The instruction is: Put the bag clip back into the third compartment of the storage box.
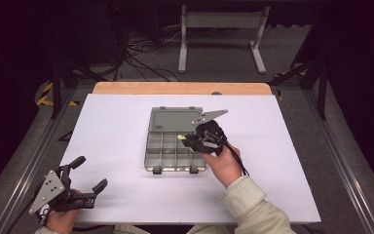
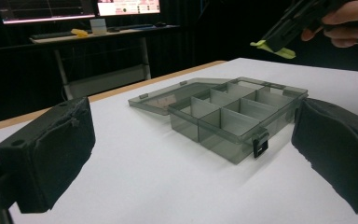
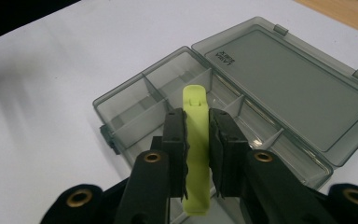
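Over on the left edge of the white table (image 1: 112, 146), the left gripper (image 1: 90, 174) just sits near the front corner with its jaws spread wide and nothing between them. From the left gripper view you can see its two black padded fingers (image 2: 51, 154) framing the box from well apart, so it's parked, not helping.

Moving toward the middle, the smoky grey translucent plastic organiser box (image 1: 175, 151) lies flat with its hinged lid (image 1: 173, 119) folded open toward the far side. Dividers split it into two rows of small compartments, and as far as I can see they all look empty. Two little latches hang off the near wall.

Then the right side, where the action is: the right gripper (image 1: 191, 140) hovers over the right part of the box, clamped on a small flat lime-green plastic piece (image 3: 196, 149), maybe a clip or a tab, hard to say exactly. The right gripper view shows it pinched around its middle, long ends sticking out both ways past the pads.

If I were doing this step, I'd line the green piece up with one compartment before lowering, since it looks about as long as a cell and could catch on a divider if it goes in skewed. Tip the far end down, get it low inside the walls, then let go, so it doesn't bounce out. The box is light-looking, so avoid nudging the rim.
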